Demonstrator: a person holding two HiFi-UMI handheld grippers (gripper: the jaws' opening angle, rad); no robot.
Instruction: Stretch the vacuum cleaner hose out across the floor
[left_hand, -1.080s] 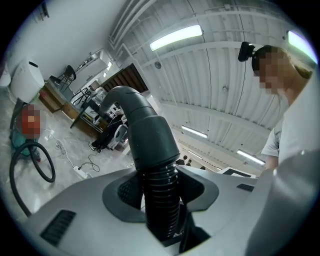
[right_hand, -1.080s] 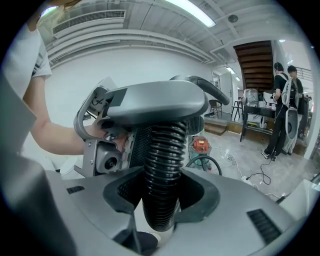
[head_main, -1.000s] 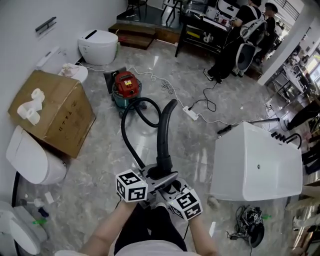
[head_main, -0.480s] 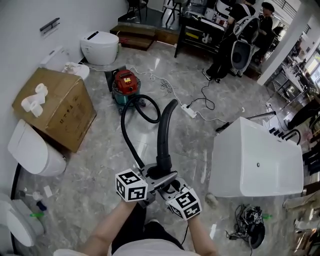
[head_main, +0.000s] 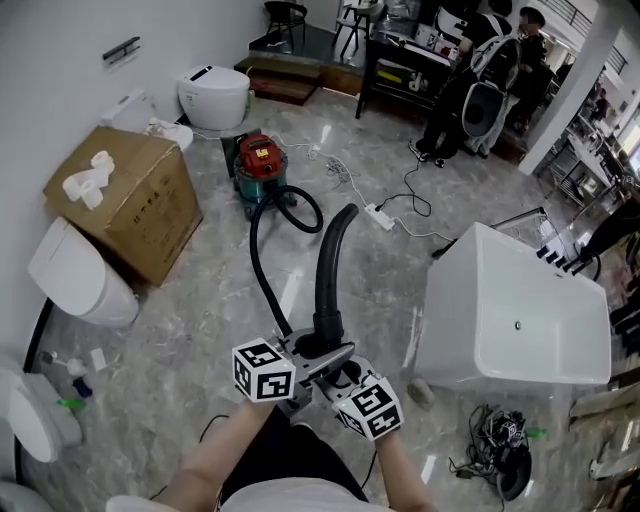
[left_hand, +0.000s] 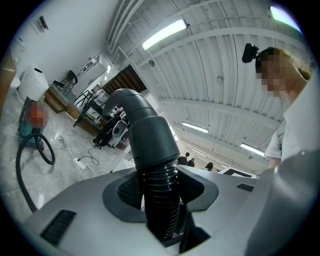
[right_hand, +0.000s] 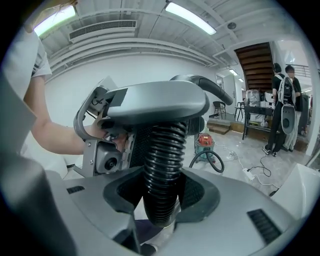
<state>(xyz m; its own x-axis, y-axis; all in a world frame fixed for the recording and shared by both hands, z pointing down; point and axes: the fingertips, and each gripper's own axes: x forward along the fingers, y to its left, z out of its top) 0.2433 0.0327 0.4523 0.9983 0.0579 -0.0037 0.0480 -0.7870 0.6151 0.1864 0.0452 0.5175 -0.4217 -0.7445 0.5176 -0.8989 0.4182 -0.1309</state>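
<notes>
Both the left gripper (left_hand: 160, 200) and right gripper (right_hand: 160, 195) clamp the ribbed hose (head_main: 330, 270).

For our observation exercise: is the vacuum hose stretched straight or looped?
Looped: the hose curls in a ring beside the vacuum cleaner.

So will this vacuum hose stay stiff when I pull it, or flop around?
Probably floppy: the ribbed hose lies in a slack loop on the floor. Its smooth curved end looks rigid. The ribs should resist slipping in the jaws.

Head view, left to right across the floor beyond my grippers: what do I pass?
cardboard box → red vacuum cleaner → power strip → white bathtub
</notes>
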